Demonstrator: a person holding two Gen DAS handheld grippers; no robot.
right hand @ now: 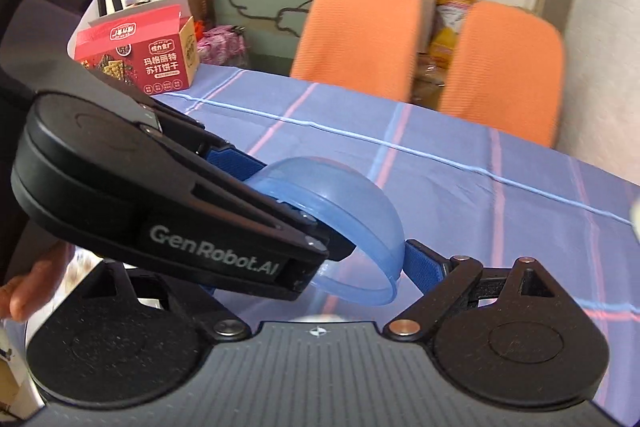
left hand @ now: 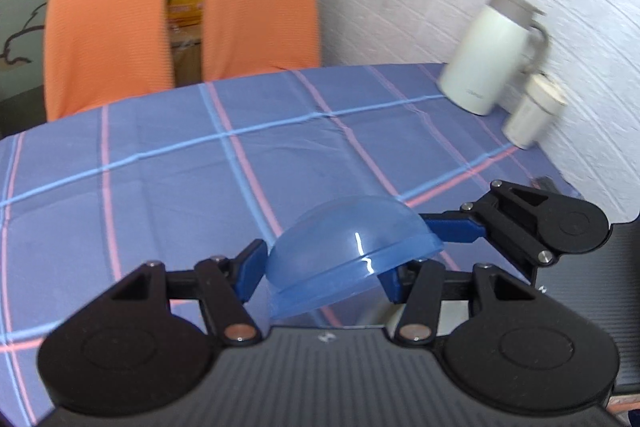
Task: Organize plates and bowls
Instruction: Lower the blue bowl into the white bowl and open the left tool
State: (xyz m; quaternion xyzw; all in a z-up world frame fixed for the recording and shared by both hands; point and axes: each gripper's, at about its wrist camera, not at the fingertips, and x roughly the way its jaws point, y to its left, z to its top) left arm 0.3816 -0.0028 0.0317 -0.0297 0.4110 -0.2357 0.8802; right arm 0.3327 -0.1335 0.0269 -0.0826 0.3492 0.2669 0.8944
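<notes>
A translucent blue bowl (left hand: 348,243) is held dome-up and tilted above the checked tablecloth (left hand: 160,167). My left gripper (left hand: 322,277) is shut on it, one blue pad on the bowl's left side and the other under its near rim. In the right wrist view the bowl (right hand: 352,211) sits in front of my right gripper (right hand: 320,279), and the left gripper (right hand: 276,199) crosses in from the left. The right gripper's fingers are spread wide; its right finger (right hand: 420,263) touches the bowl's rim, and its left finger is hidden under the left gripper.
A white thermos jug (left hand: 488,55) and a small white tumbler (left hand: 532,115) stand by the brick wall at the table's far right. Two orange chairs (left hand: 260,11) are behind the table. A red cracker box (right hand: 148,55) sits at the far left corner. A hand (right hand: 24,291) shows at the left edge.
</notes>
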